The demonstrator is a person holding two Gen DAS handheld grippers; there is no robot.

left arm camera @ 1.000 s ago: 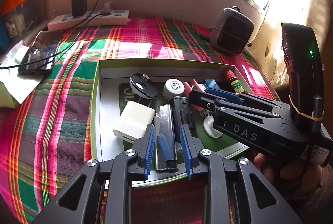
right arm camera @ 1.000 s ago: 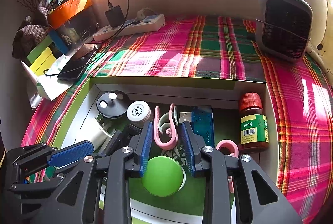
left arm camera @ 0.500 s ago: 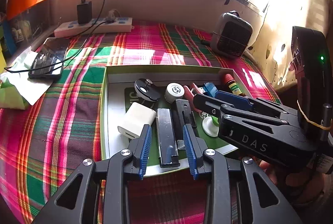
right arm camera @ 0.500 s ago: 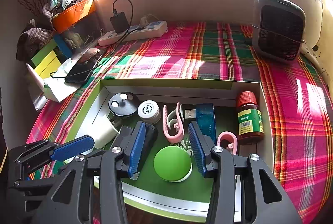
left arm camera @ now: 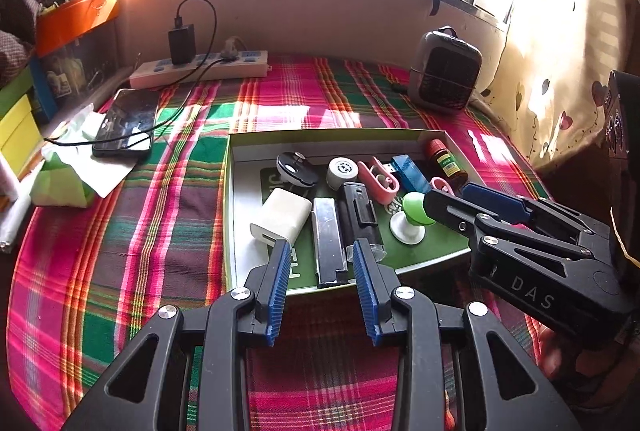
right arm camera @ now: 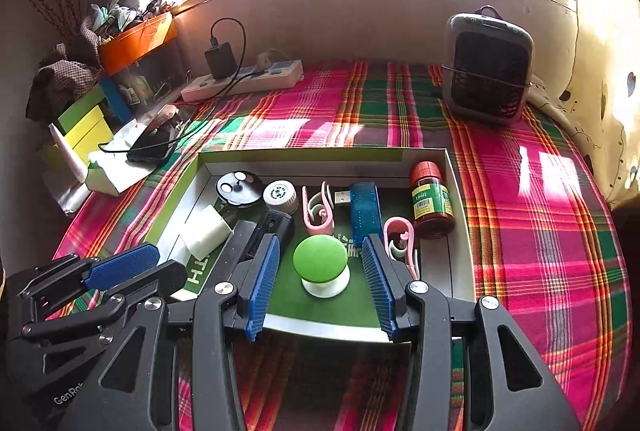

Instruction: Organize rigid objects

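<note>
Rigid objects are lying packed in the shallow green-edged tray (right arm camera: 320,153) on the plaid-covered desk (right arm camera: 540,231), and we are holding both tongs over its near edge. Our left tongs (left arm camera: 322,289) are standing open with nothing between the ribbed blue pads, their jaws having just been opening above the flat grey metal bar (left arm camera: 329,239) and the black ridged device (left arm camera: 360,217) beside it. Our right tongs (right arm camera: 318,287) are likewise open and empty after just widening, framing the green dome on its white base (right arm camera: 321,265). We are judging that both pieces have been released, so the sound thing now is backing out straight, keeping the pads clear of the tray's thin cardboard wall and of neighbours that could be nudged. The white charger block (left arm camera: 282,217) is smooth and boxy; the pink clip (right arm camera: 318,211) is curved and springy-looking; the blue translucent USB stick (right arm camera: 364,209) is slim and slick; the brown glass-like bottle with red cap (right arm camera: 430,201) is round and likely to roll if bumped.
</note>
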